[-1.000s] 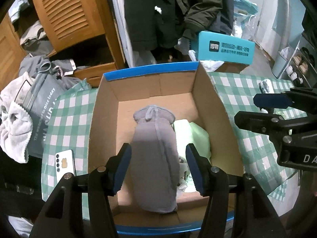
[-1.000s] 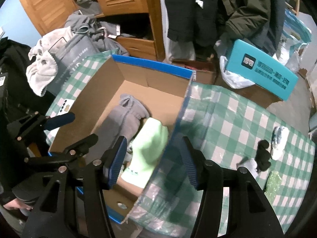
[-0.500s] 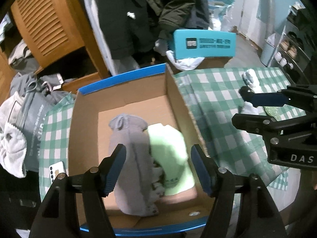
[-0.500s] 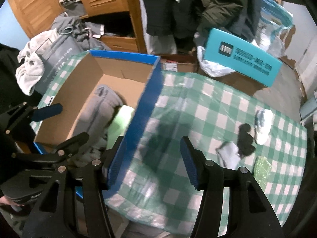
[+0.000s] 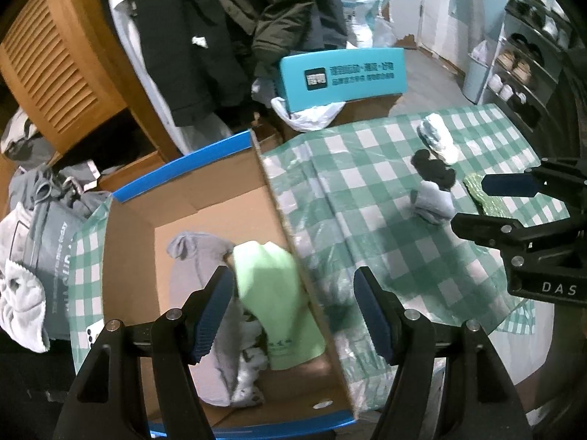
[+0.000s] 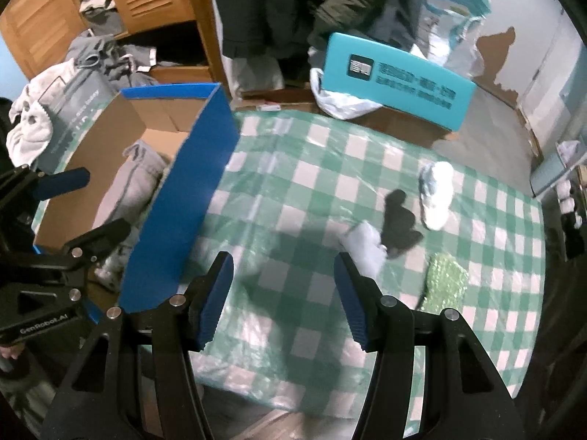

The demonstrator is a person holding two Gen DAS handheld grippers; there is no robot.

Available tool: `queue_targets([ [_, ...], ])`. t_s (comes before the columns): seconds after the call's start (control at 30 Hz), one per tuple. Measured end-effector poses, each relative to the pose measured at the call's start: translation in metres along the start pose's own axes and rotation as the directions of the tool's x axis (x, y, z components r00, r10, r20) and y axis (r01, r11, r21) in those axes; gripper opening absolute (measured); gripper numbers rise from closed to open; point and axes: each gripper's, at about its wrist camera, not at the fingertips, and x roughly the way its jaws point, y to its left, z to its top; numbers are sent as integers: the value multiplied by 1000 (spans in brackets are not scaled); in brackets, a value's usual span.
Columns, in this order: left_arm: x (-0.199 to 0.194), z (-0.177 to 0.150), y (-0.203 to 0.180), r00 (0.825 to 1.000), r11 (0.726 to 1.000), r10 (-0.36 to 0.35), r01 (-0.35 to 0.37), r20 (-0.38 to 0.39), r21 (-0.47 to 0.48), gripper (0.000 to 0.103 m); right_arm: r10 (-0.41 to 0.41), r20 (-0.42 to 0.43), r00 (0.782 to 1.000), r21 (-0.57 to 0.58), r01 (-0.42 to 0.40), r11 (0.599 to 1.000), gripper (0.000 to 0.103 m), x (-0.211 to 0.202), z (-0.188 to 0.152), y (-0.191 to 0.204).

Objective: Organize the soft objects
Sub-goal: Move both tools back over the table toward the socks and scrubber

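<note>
In the cardboard box (image 5: pixel 128 242), which sits at the left end of the worktop (image 6: pixel 301 190), a grey garment (image 5: pixel 198 256) lies lengthwise along the floor of the box and a pale green one (image 5: pixel 271 286) lies beside it against the box's right wall, with a small patterned white piece (image 5: pixel 249 374) between them at the near end. Out on the green and white checked cloth, well apart from the box, four more soft things lie close together: a white sock (image 6: pixel 436 190) farthest back, a black sock (image 6: pixel 398 220) just beside it, a pale grey bundle (image 6: pixel 363 245) touching the black one, and a green textured cloth (image 6: pixel 444 282) nearest the edge. The left tool (image 5: pixel 293 311) hangs over the box's right wall with its jaws spread and nothing between them; they have just been opening, and the green garment lies below, untouched. The right tool (image 6: pixel 284 297) hovers over bare checked cloth, jaws spread and empty, with the grey bundle just beyond its right finger. Behind the worktop stand a teal box (image 6: pixel 396 80), hanging dark coats (image 6: pixel 293 7) and a wooden louvred cabinet (image 5: pixel 55 69).
</note>
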Motion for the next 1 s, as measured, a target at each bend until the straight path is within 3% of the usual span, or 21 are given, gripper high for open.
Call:
queue_targets([
  [0.37, 10, 10, -42, 999, 997, -23, 24, -28, 71, 74, -23, -14, 1000, 63, 24, 998, 57, 2, -20, -38],
  [1.0, 53, 29, -101, 991, 989, -53, 70, -123, 132, 74, -62, -122, 991, 265, 92, 960, 57, 32, -67, -145],
])
